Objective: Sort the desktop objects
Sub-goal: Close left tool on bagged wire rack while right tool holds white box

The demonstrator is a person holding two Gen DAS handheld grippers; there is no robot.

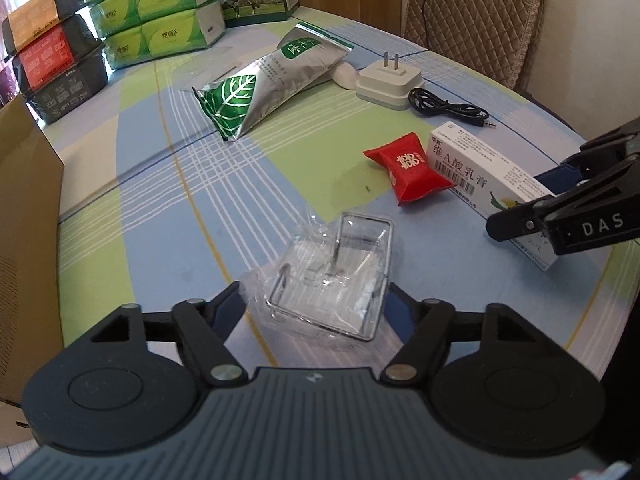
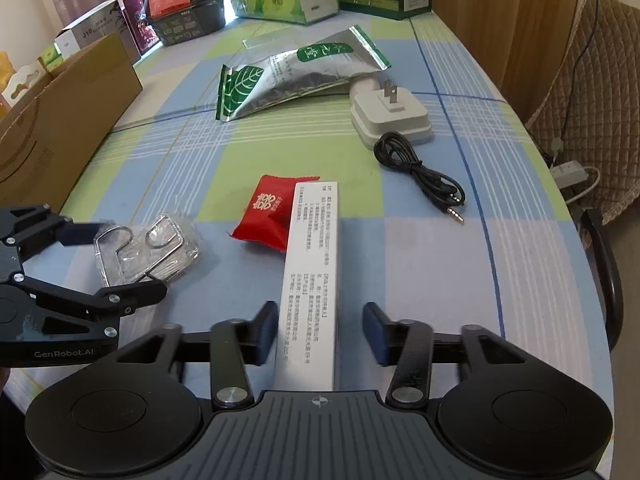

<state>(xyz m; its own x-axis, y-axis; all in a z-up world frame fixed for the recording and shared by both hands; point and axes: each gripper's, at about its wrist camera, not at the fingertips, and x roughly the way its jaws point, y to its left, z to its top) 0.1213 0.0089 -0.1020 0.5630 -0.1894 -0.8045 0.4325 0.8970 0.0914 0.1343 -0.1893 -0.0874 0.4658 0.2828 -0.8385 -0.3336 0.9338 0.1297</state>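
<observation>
A clear plastic bag holding a wire metal hook point(image 1: 328, 276) lies on the checked tablecloth. My left gripper point(image 1: 316, 312) is open, one finger on each side of the bag's near end; its jaws stand wide apart. A long white medicine box point(image 2: 310, 280) lies lengthwise between the fingers of my right gripper point(image 2: 322, 332), which is open; the left pad is at the box's side, the right pad stands clear of it. A red candy packet point(image 2: 272, 212) lies against the box's far end. From the right wrist, the left gripper point(image 2: 116, 264) straddles the bag point(image 2: 148, 248).
Further back lie a silver-green tea pouch point(image 1: 260, 88), a white plug adapter point(image 1: 388, 80) and a coiled black audio cable point(image 1: 444, 108). A cardboard box point(image 1: 24, 240) stands at the left. Tissue packs point(image 1: 160, 12) and stacked cartons line the far edge. A chair point(image 2: 592, 100) stands right of the table.
</observation>
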